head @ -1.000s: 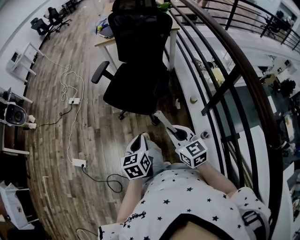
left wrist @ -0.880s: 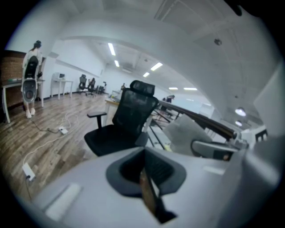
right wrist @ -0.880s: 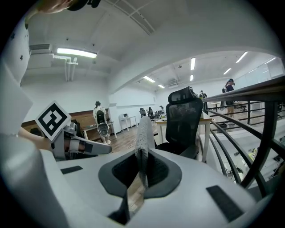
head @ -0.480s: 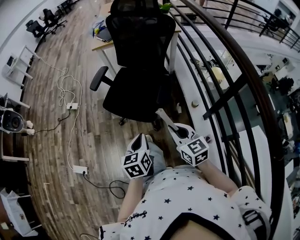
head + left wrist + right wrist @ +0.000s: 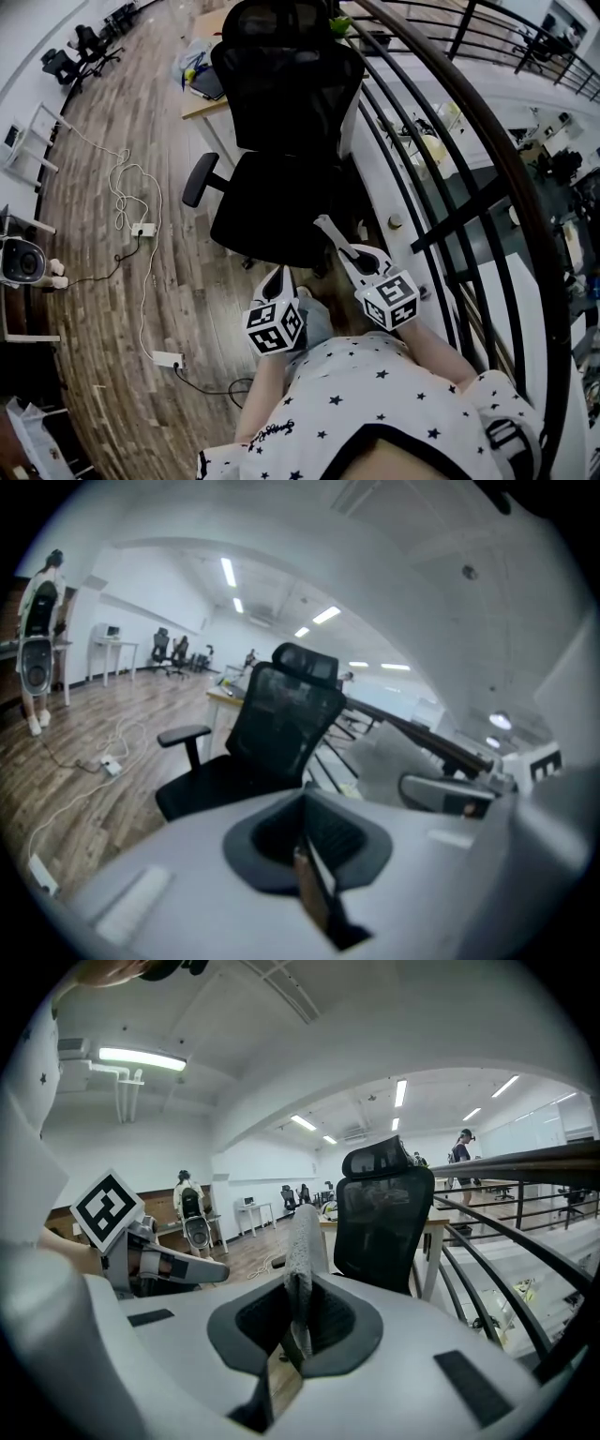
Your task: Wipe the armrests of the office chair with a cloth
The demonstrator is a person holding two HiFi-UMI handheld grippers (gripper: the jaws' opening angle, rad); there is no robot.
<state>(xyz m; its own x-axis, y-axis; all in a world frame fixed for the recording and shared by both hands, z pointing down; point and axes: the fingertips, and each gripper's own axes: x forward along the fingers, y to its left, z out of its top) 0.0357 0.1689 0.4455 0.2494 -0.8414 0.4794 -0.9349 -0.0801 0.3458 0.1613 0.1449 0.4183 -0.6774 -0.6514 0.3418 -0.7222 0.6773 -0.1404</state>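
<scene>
The head view looks steeply down from above the person, over the left gripper (image 5: 277, 275) and the right gripper (image 5: 337, 248), onto the wooden floor (image 5: 112, 281), the railing (image 5: 441, 141) and the office chair (image 5: 281, 141) just ahead. The left gripper view sits low behind its own jaws, which are pressed together, and faces the chair from near, with the right gripper at its right edge. The right gripper view looks along its jaws, past the cloth (image 5: 302, 1241) pinched between them close to the lens, toward the chair. The left gripper shows at its left edge. All three views share the chair and the railing.
</scene>
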